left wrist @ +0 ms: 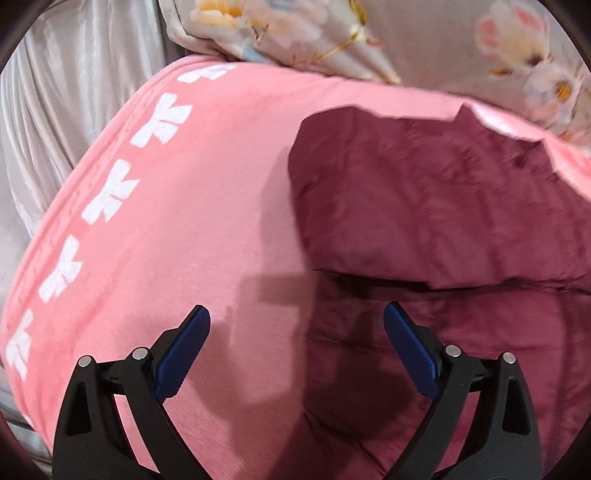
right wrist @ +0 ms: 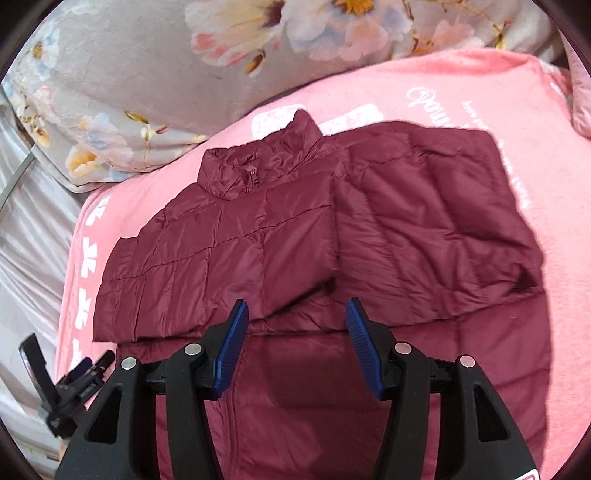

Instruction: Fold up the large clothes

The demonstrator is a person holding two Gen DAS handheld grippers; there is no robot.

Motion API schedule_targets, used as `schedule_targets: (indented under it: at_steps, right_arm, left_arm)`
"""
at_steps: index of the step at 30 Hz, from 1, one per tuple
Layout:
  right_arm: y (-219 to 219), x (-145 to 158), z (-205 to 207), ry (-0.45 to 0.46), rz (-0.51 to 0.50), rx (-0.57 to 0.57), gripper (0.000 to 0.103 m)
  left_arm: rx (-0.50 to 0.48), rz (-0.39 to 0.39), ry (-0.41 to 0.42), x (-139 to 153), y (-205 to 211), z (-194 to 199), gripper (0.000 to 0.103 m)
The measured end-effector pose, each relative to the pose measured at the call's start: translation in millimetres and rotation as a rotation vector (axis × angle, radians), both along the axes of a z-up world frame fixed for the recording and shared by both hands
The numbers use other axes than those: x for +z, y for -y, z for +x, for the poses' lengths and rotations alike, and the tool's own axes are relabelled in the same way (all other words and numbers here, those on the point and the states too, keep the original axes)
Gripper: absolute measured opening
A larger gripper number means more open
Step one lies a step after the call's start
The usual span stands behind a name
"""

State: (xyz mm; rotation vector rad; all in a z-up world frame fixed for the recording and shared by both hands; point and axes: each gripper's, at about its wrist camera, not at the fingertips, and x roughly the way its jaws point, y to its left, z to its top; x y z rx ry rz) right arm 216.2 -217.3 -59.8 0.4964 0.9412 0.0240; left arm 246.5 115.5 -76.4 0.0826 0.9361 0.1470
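A dark red quilted puffer jacket (right wrist: 295, 236) lies flat on a pink blanket (right wrist: 461, 99), collar away from me, with both sleeves folded across its front. My right gripper (right wrist: 293, 314) hovers open above the jacket's lower middle, holding nothing. In the left wrist view the jacket (left wrist: 424, 206) fills the right half, a fold line running across it. My left gripper (left wrist: 297, 317) is open over the jacket's left edge, where it meets the pink blanket (left wrist: 177, 240). The left gripper (right wrist: 77, 380) also shows at the lower left of the right wrist view.
A grey floral pillow (right wrist: 155, 74) lies beyond the collar. The same pillow (left wrist: 332, 33) borders the blanket's far edge. A pale satin sheet (left wrist: 55, 110) drops off on the left. White bow prints (left wrist: 162, 122) line the blanket's left border.
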Motion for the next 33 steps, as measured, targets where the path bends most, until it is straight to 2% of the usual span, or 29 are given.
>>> schedule_targets:
  at_steps: [3, 4, 6, 8, 9, 12, 14, 16, 19, 21, 23, 26, 33]
  right_arm:
    - [-5, -7, 9, -0.017, 0.009, -0.011, 0.051]
    - [-6, -9, 12, -0.020, 0.004, -0.013, 0.045]
    - [-9, -13, 18, -0.029, -0.001, -0.013, 0.029]
    - [-10, -15, 22, -0.031, 0.006, -0.010, 0.001]
    - [-11, -15, 23, -0.026, 0.008, -0.005, 0.001]
    - [-13, 1, 20, 0.037, -0.032, -0.001, 0.001]
    - [-11, 22, 13, 0.095, -0.077, -0.002, 0.001]
    - [-6, 45, 2, 0.156, -0.113, -0.017, 0.001]
    - [14, 79, -18, 0.233, -0.206, -0.078, 0.001]
    - [29, 84, -25, 0.231, -0.266, -0.120, 0.001]
    - [46, 77, -28, 0.196, -0.297, -0.149, 0.001]
    - [70, 49, -27, 0.111, -0.300, -0.168, 0.001]
    - [82, -20, -16, -0.054, -0.290, -0.153, 0.001]
  left_arm:
    - [0.013, -0.017, -0.013, -5, -4, 6, 0.090]
    - [0.015, -0.029, -0.017, -7, -6, 9, 0.085]
    - [0.016, -0.049, -0.026, -7, -8, 13, 0.078]
    - [0.022, -0.067, -0.028, -8, -10, 17, 0.068]
    - [0.027, -0.078, -0.027, -7, -11, 19, 0.066]
    - [0.035, -0.124, -0.016, 0, -13, 20, 0.050]
    - [0.035, -0.138, -0.010, 4, -13, 21, 0.035]
    - [0.034, -0.138, -0.012, 6, -10, 23, 0.031]
    - [0.026, -0.128, -0.032, 2, -5, 28, 0.018]
    - [0.026, -0.138, -0.050, -4, -1, 31, 0.015]
    - [0.030, -0.148, -0.063, -8, -1, 32, 0.014]
    - [0.040, -0.148, -0.075, -16, 1, 32, 0.014]
    - [0.052, -0.126, -0.080, -22, 1, 34, 0.014]
